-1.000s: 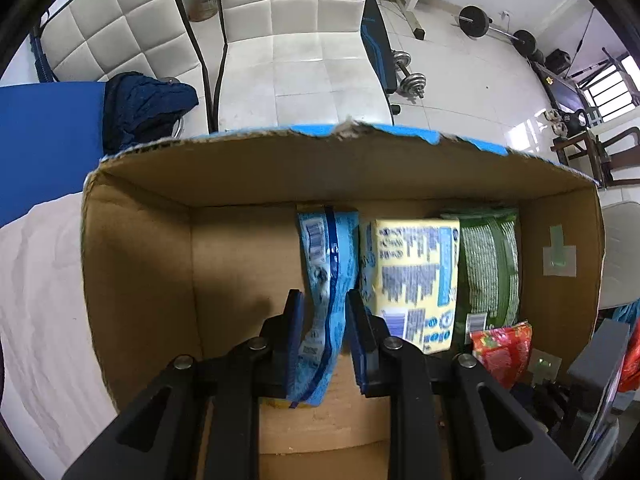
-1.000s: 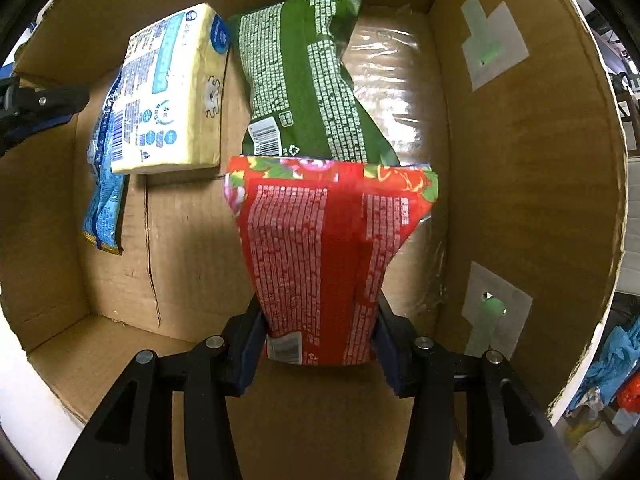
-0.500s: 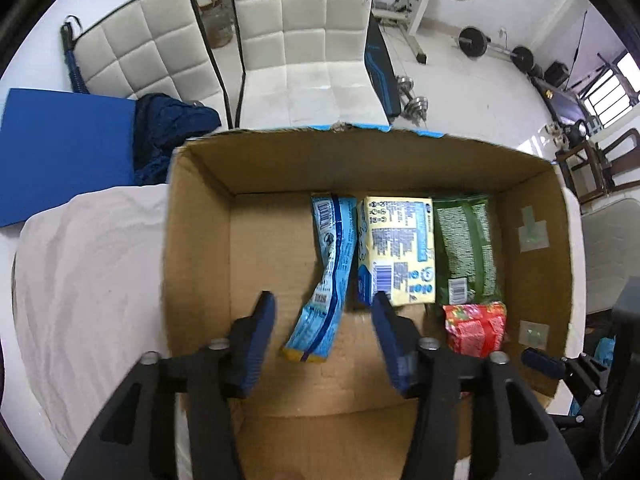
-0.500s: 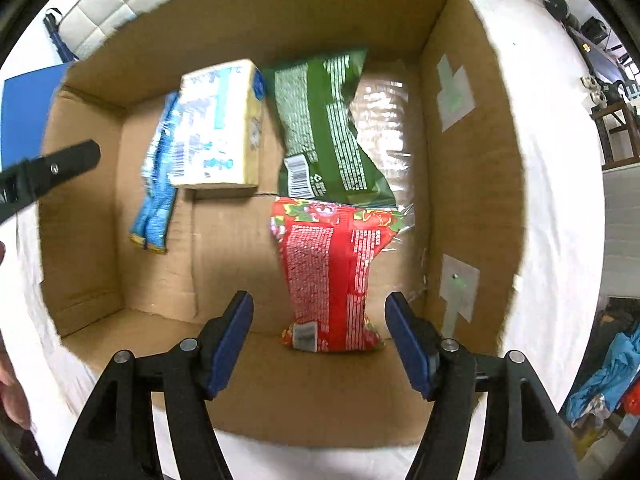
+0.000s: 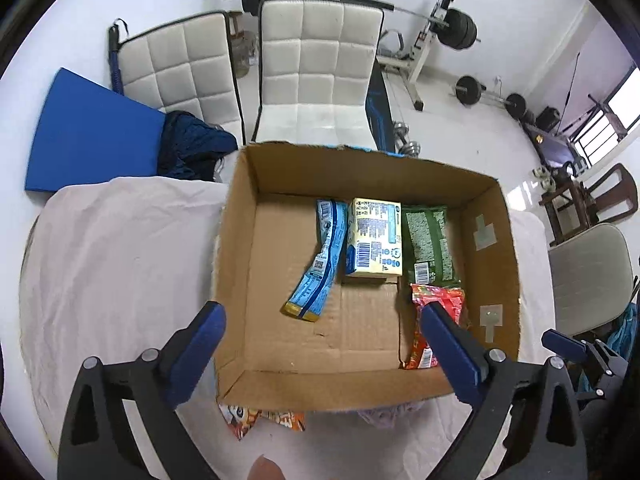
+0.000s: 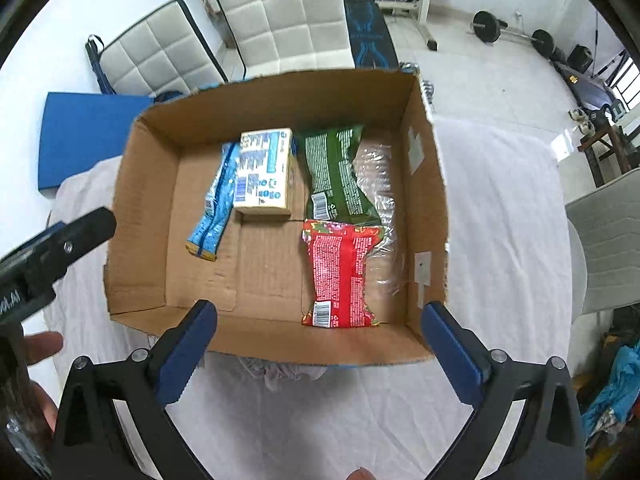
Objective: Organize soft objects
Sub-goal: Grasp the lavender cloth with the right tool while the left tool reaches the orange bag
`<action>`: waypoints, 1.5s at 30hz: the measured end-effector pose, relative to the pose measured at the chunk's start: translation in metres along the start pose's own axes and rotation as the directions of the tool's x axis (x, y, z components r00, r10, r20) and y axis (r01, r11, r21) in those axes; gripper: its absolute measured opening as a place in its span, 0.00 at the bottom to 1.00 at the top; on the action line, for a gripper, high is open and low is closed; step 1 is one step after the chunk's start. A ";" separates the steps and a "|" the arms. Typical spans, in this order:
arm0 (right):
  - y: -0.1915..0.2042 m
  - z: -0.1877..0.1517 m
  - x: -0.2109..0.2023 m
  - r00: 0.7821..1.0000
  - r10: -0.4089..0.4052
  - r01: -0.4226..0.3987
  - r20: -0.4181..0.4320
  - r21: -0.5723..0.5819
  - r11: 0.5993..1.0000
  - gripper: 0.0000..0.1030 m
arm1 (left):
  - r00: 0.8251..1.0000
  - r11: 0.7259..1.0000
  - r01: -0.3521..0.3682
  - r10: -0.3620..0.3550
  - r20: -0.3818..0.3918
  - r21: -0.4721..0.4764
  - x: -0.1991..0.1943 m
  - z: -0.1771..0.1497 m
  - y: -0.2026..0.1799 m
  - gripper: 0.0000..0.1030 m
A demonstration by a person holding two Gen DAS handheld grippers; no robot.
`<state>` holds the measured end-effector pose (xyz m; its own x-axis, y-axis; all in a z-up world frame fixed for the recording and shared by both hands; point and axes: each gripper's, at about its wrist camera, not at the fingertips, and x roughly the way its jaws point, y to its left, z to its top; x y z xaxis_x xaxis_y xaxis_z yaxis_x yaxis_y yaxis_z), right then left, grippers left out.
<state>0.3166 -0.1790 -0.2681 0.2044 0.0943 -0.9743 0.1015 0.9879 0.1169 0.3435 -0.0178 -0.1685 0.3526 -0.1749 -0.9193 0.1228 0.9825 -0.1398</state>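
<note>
Hovering above the cardboard box (image 6: 424,184), the right gripper (image 6: 318,320) and the left gripper (image 5: 320,320) are both spread wide and hold nothing. Inside the box lie a red packet (image 6: 340,272), a green packet (image 6: 336,176), a yellow pack (image 6: 264,172) and a blue packet (image 6: 214,204), all on the floor of the box.

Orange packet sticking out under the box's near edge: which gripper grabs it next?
Left, probably. The orange packet lies just below the open left gripper, near its left finger; the right wrist view doesn't show it.
</note>
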 end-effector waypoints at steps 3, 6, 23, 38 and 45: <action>-0.001 -0.006 -0.013 0.999 0.008 -0.008 0.032 0.010 1.000 1.00 | 1.000 1.000 -0.003 0.003 0.022 -0.008 -0.015 -0.009 0.004 0.98; -0.003 -0.020 -0.019 0.999 0.031 -0.032 0.031 0.020 0.999 1.00 | 0.996 0.997 -0.070 0.071 0.047 -0.015 -0.026 -0.024 0.013 0.98; -0.003 -0.095 0.136 0.954 0.167 -0.127 -0.248 0.172 0.977 1.00 | 0.951 0.956 -0.221 0.168 -0.260 -0.193 0.064 -0.147 0.101 0.98; -0.021 -0.127 0.146 0.946 0.145 -0.098 -0.288 0.171 0.980 0.62 | 0.933 0.977 -0.013 -0.066 -0.354 -0.215 0.135 -0.141 0.130 0.98; -0.046 -0.148 0.128 0.941 0.133 -0.091 -0.312 0.147 0.985 0.62 | 0.862 0.986 0.142 -0.167 -0.479 -0.089 0.140 -0.173 0.077 0.98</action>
<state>0.1945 -0.1943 -0.4266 -0.0977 0.2583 -0.9611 0.2243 0.9466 0.2316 0.2415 0.0441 -0.3721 -0.1607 -0.2846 -0.9451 0.0889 0.9495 -0.3010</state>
